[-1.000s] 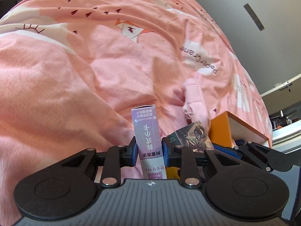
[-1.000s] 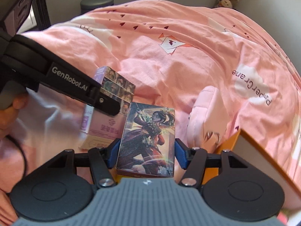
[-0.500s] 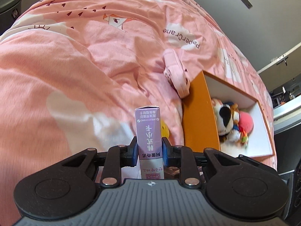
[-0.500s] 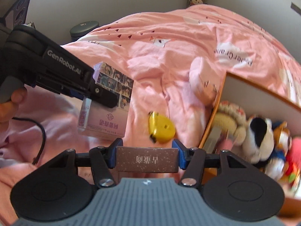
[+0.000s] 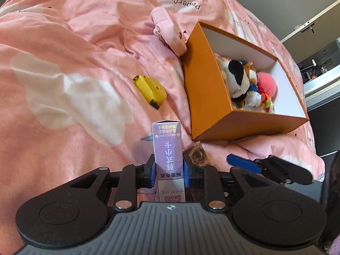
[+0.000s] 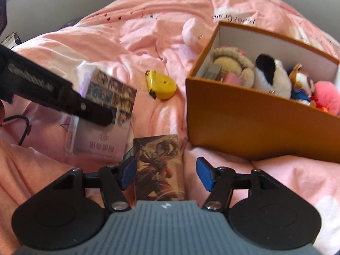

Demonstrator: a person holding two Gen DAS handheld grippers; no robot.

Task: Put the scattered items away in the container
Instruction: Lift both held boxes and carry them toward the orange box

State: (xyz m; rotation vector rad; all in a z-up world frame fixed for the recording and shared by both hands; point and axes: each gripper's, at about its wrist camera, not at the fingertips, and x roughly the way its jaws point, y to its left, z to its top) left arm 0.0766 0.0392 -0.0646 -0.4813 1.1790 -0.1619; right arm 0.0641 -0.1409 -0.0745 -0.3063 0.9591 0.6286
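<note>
1. Carrying 2 card boxes toward the orange box [image 5: 204, 80] is the step in hand, by my reading; that container sits at the right of both wrist views on the pink quilt [image 5: 63, 53], already holding plush toys [image 5: 240, 78]
2. Left gripper [image 5: 167, 170]: its jaws are clenched on the narrow sides of the purple card box [image 5: 167, 146], low centre of the left wrist view and short of the container's near corner
3. Right gripper [image 6: 165, 171]: its jaws are opening with the illustrated card box [image 6: 159, 165] between them; the left pad sits at the box's edge, while the right pad stands clear of it, so nothing is pinched. I cannot tell whether that box rests on the quilt
4. To do this well, I would bring each box over the open top before letting go, clear the orange wall rather than nudge it, and drop into the free space beside the toys. The illustrated box looks short of the wall, so it probably needs re-gripping
5. Purple box: its long axis runs up the frame along the jaws, printed end at the top, pointing between the yellow tape measure [image 5: 149, 90] and the container
6. Illustrated box: its long axis also runs up the frame, far end just below the container's near wall, picture face toward the camera
</note>
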